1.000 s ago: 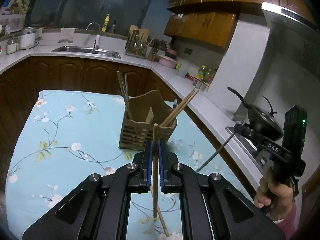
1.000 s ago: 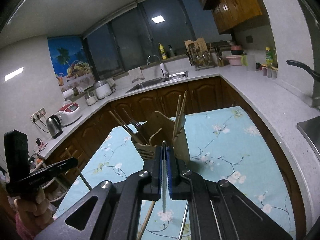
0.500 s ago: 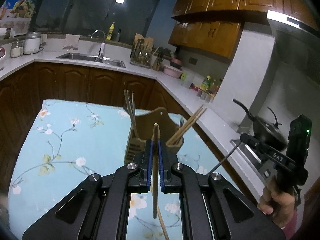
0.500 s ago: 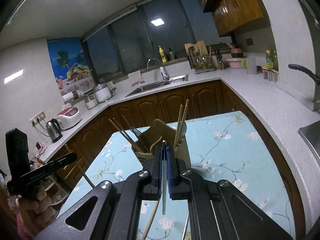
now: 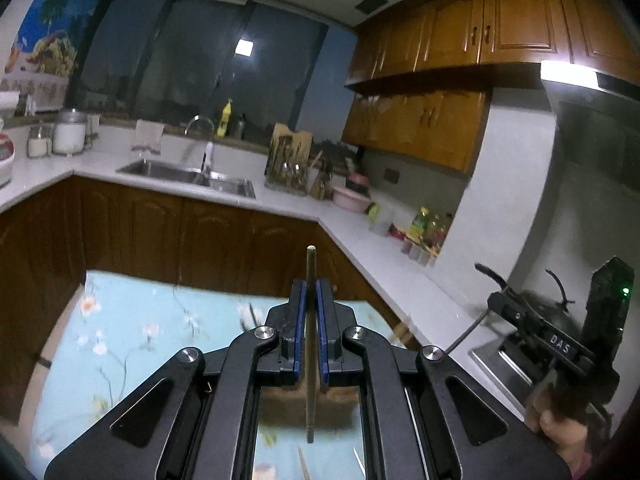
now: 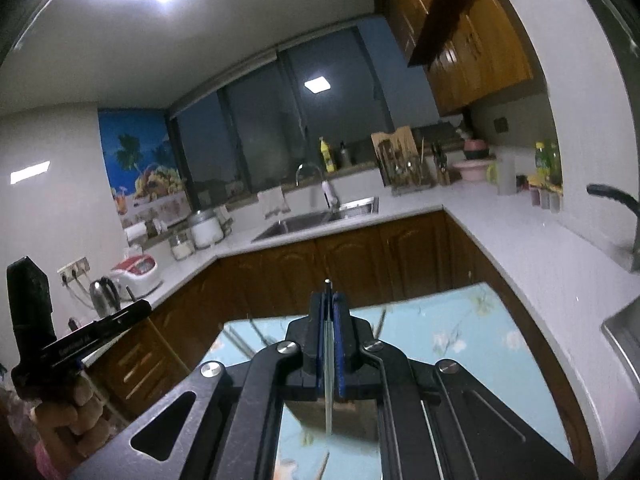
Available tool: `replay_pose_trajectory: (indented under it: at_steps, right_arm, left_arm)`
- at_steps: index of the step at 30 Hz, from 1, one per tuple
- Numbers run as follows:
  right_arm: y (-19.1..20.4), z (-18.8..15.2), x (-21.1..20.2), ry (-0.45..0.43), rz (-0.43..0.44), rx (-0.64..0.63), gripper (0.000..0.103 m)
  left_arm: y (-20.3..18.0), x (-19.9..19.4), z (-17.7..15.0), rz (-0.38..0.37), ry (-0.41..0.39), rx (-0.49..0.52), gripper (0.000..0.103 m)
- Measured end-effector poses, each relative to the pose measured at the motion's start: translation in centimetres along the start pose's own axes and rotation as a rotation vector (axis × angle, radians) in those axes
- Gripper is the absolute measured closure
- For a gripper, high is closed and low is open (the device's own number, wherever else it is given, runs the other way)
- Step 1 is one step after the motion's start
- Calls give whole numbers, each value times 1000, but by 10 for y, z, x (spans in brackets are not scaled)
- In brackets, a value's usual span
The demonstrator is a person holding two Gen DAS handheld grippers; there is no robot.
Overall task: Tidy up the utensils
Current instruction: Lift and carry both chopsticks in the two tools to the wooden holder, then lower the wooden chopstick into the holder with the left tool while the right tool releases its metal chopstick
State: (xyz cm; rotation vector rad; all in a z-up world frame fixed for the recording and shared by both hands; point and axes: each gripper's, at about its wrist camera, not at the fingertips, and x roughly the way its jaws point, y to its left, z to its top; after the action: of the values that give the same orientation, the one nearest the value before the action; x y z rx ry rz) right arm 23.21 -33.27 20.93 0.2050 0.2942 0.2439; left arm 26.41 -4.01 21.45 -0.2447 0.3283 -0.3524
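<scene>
My left gripper (image 5: 311,292) is shut on a wooden chopstick (image 5: 310,272) that stands upright between the blue pads. My right gripper (image 6: 328,304) is shut on a thin metal utensil (image 6: 328,392), also upright. The wooden utensil holder (image 5: 308,404) lies low behind the left jaws, mostly hidden; it also shows under the right jaws (image 6: 332,408). Chopstick tips (image 5: 402,330) poke out beside it. Each gripper shows in the other's view, the right one (image 5: 560,344) at right and the left one (image 6: 60,348) at left.
The holder stands on a table with a light blue floral cloth (image 5: 132,332). Loose sticks (image 5: 304,464) lie on the cloth near me. White counters with a sink (image 5: 188,172) wrap around behind. A black wok (image 5: 548,312) sits on the stove at right.
Both grippers have lifted and tilted upward with their utensils; the holder has dropped from mid-view to behind the jaws, and the counters and cabinets fill the views.
</scene>
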Motion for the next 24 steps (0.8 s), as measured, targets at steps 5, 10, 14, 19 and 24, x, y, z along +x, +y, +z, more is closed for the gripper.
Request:
replay_pose_trajectory:
  at_steps: [5,10,14,19,24]
  right_arm:
    - [0,13,23,-16,-15,-9,99]
    - [-6,8,45,-12,-40,-13,99]
    - [-11,-6,55,-5,-47,4,99]
    - [-13,-29,66,19,-73,4,99]
    - [-23,-50,77,72,-72,41,98]
  left_arm:
    - [-3,31,17,39,-34,14,99]
    - [-1,61,11,85,-60,27,99]
    - [1,80,-5,97,-39,19,98]
    - [5,95,-36,104,-5,27,98]
    - [12,107,-61,113,56,22,98]
